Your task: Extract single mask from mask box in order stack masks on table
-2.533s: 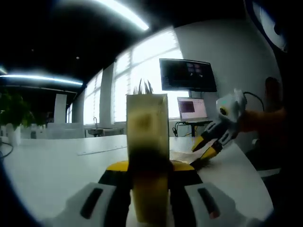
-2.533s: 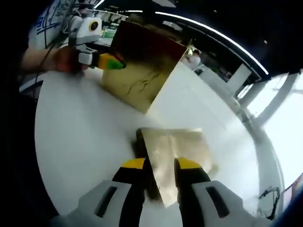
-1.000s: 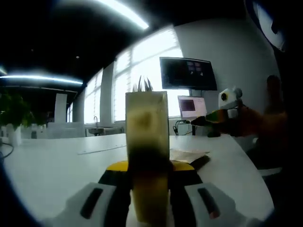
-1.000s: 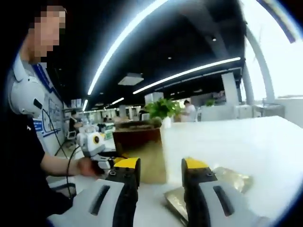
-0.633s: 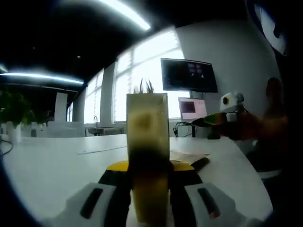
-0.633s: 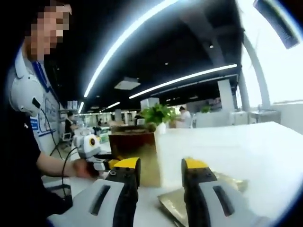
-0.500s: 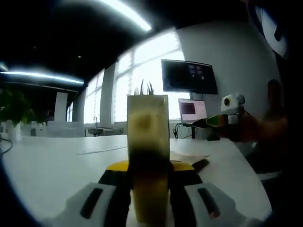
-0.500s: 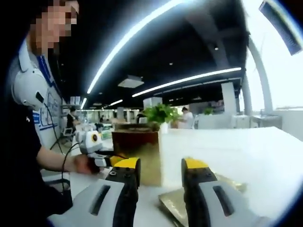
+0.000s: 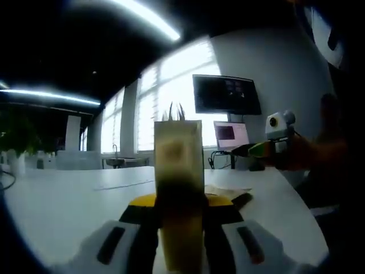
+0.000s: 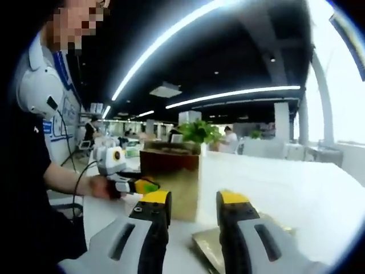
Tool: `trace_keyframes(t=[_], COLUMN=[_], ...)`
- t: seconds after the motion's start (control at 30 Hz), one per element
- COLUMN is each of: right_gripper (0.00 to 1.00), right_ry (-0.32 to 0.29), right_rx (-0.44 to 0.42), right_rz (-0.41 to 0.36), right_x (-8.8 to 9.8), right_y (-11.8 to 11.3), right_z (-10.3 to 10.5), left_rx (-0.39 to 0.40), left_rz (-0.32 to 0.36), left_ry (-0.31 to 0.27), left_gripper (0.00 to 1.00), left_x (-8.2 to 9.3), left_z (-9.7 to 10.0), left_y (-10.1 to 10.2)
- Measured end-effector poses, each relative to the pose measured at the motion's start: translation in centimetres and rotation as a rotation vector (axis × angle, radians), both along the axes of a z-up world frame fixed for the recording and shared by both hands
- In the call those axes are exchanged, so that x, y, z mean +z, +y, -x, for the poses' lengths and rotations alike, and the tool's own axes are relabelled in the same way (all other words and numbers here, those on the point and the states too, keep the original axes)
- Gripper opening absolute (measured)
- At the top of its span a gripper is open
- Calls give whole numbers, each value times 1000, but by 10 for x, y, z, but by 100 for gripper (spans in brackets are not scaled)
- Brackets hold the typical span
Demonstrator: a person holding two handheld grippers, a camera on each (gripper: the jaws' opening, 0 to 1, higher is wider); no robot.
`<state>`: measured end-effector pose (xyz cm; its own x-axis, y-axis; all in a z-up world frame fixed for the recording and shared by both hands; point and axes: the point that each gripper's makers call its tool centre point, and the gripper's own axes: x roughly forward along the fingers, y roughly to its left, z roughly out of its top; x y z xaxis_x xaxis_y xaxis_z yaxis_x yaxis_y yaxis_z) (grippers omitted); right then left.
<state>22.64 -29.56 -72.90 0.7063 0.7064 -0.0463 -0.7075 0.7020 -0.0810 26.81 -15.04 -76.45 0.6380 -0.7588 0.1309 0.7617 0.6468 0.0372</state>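
Observation:
The mask box (image 9: 178, 165), tall and golden, stands upright on the white table (image 9: 68, 200), and my left gripper (image 9: 178, 201) is shut on its lower part. In the right gripper view the same box (image 10: 171, 182) is just left of centre, with the left gripper (image 10: 132, 186) clamped on its left side. A flat golden mask packet (image 10: 206, 245) lies on the table below my right gripper (image 10: 193, 204), whose jaws stand apart with nothing between them. The left gripper view has the right gripper (image 9: 258, 150) hovering at the right, above the mask packets (image 9: 228, 193).
A person stands at the left of the right gripper view, with a hand (image 10: 98, 187) on the left gripper. A dark monitor (image 9: 226, 95) and a laptop (image 9: 231, 135) stand beyond the table. A potted plant (image 10: 199, 132) rises behind the box.
My right gripper has let go of the mask packet on the table and risen to look level across it. The left gripper keeps its hold on the box.

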Motion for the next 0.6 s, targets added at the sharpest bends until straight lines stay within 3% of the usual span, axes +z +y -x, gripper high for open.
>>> trace_keyframes(t=[0.17,0.6], right_gripper=[29,29], right_ry=[-17,-52], right_rx=[13,65], right_rz=[48,58], right_x=[5,33], right_y=[4,20], right_z=[-3,-8], left_rx=[0,-5], left_rz=[-12,1], left_ry=[-15,-2], left_gripper=[32,31], left_x=[0,1], left_z=[0,-1], left_y=[0,1])
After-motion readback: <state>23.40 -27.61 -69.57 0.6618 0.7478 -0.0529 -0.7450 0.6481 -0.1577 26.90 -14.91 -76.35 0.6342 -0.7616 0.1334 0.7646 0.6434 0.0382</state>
